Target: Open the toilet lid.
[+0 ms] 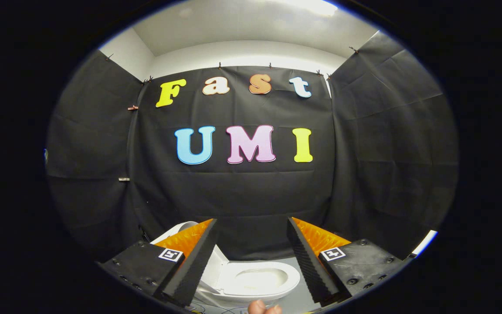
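A white toilet (255, 279) stands on the floor below and beyond my fingers, seen in the gap between them. Its oval seat ring and bowl show openly. The white lid (218, 261) stands raised at the bowl's left side, and the left finger hides most of it; a curved bit of its edge shows past that finger. My gripper (251, 220) is open, with a wide gap and nothing between the fingers. It hangs above the toilet and touches neither the lid nor the seat.
Black cloth walls close the booth ahead and on both sides, close behind the toilet. Grey floor (296, 301) shows to the right of the bowl. A person's fingertips (264, 308) show just under the bowl's near rim.
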Demonstrator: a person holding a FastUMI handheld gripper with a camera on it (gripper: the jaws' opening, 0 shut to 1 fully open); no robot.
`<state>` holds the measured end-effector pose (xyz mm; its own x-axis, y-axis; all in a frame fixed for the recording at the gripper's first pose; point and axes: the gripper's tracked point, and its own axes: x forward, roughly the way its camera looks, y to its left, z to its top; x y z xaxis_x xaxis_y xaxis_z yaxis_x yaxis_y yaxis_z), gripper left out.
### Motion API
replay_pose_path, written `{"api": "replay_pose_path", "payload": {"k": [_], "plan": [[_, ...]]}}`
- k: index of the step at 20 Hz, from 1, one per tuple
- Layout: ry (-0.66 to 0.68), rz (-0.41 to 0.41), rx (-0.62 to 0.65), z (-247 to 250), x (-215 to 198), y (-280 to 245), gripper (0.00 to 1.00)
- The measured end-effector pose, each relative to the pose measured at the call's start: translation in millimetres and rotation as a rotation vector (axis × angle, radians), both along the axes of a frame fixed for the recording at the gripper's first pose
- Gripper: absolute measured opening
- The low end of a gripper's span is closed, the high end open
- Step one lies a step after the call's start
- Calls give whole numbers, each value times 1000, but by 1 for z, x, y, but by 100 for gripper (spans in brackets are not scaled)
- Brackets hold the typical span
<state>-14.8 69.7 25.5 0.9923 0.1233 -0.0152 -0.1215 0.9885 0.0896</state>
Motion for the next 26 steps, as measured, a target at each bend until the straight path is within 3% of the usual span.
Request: {"api": "replay_pose_path", "payload": {"k": [26], "plan": [[-26,-7,1,16,-8,1,99]]}}
